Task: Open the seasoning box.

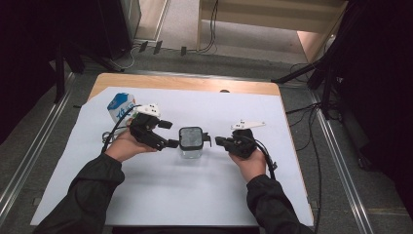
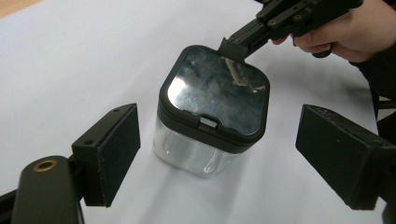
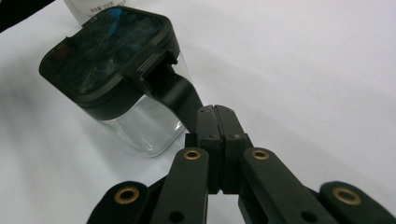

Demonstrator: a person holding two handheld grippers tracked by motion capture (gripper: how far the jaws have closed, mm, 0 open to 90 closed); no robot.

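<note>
Grey floor with rails and cables, a wooden desk (image 1: 146, 80) under a white sheet (image 1: 195, 195). In the high view we see a clear square jar (image 1: 191, 151) with a dark lid (image 1: 191, 138) standing mid-sheet, between the two hands. A blue-white carton (image 1: 121, 107) stands behind the left hand. The left gripper (image 1: 168, 134) sits just left of the jar, jaws spread, nothing in them. The right gripper (image 1: 219, 141) reaches in from the right toward the lid's side tab.

Left gripper view: pads (image 2: 116, 149) wide apart on either side of the jar (image 2: 196, 154), not touching it. Glossy lid (image 2: 217, 88) on top, small latch at its front edge. The right gripper (image 2: 233, 46) comes in at the lid's far edge.

Right gripper view: the right gripper (image 3: 215, 116) is pressed together, its tip at the black tab (image 3: 180, 95) that hangs off the lid (image 3: 107, 56); whether it pinches the tab we cannot tell.

We judge the jar light, rigid, slick-walled, and easy to tip when empty. Best hold is across the flat clear sides below the lid; the tab looks bendy, good for prying only.
</note>
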